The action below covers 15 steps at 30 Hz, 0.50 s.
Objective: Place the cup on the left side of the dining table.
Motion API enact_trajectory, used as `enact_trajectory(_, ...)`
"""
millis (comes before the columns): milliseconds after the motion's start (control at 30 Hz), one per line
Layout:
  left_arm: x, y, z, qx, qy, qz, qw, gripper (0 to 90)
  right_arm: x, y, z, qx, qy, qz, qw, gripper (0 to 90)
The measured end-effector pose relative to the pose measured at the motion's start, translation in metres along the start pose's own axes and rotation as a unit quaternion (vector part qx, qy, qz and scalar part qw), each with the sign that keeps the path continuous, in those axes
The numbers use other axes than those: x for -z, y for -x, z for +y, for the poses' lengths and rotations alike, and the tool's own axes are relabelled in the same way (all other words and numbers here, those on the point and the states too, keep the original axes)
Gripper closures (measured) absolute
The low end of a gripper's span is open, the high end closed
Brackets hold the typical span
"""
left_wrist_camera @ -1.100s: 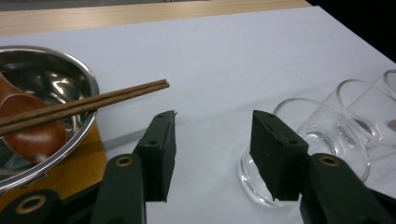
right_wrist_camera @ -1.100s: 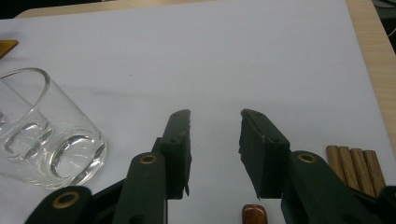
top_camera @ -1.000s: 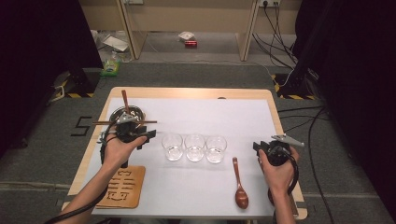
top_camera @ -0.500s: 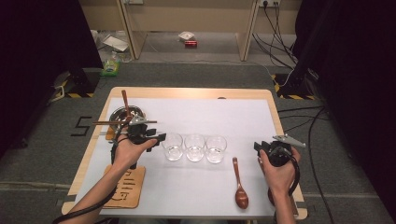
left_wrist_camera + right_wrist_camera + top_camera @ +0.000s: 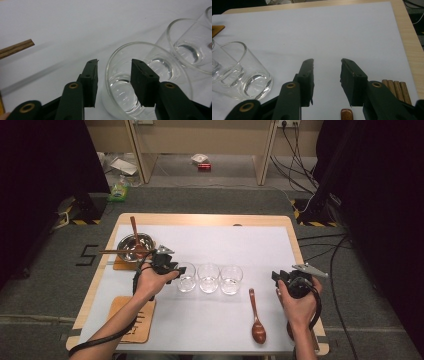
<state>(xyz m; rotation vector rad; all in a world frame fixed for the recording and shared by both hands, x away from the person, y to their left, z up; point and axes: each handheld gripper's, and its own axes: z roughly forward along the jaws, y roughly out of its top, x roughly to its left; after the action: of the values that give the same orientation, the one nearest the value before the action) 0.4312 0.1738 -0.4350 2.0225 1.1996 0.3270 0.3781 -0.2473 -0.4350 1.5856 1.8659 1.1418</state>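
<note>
since a second ago the left gripper [image 5: 176,270] has left the metal bowl [image 5: 134,246] and travelled across the white sheet [image 5: 250,245] to the nearest glass [image 5: 187,278], the left end of a row of three standing mid-table; the right gripper [image 5: 281,279] has kept its place near the table's right edge. the left gripper's jaws have just been closing, and in the left gripper view they straddle the near wall of that glass [image 5: 140,82]: one jaw stands outside the rim, the other reaches down inside the cup. a sliver of gap shows between the outer jaw and the glass, so the pads are not yet pressing and the glass rests upright on the sheet, touching its neighbour [image 5: 192,47]. the right gripper [image 5: 327,65] is held about half open over bare sheet with nothing between its jaws, the wooden spoon [image 5: 257,317] lying just beside it and the third glass [image 5: 242,72] off to its side.
</note>
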Motion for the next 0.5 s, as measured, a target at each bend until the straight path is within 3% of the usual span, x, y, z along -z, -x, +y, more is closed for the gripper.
enact_trajectory(133, -0.0067, -0.0023, -0.0041, 0.010, -0.013, -0.013, 0.9998, 66.4, -0.0011, 0.0007, -0.0004, 0.003, -0.002, 0.000, 1.0000, 63.2)
enact_trajectory(267, -0.0080, -0.0047, -0.0046, 0.013, -0.016, -0.011, 0.9997, 71.5, -0.0014, 0.0002, -0.0007, -0.001, -0.003, 0.001, 1.0000, 63.2)
enact_trajectory(500, -0.0030, -0.0019, -0.0024, -0.019, -0.022, 0.011, 0.9995, 80.3, -0.0015, -0.0011, -0.0009, 0.000, -0.003, 0.002, 1.0000, 63.1)
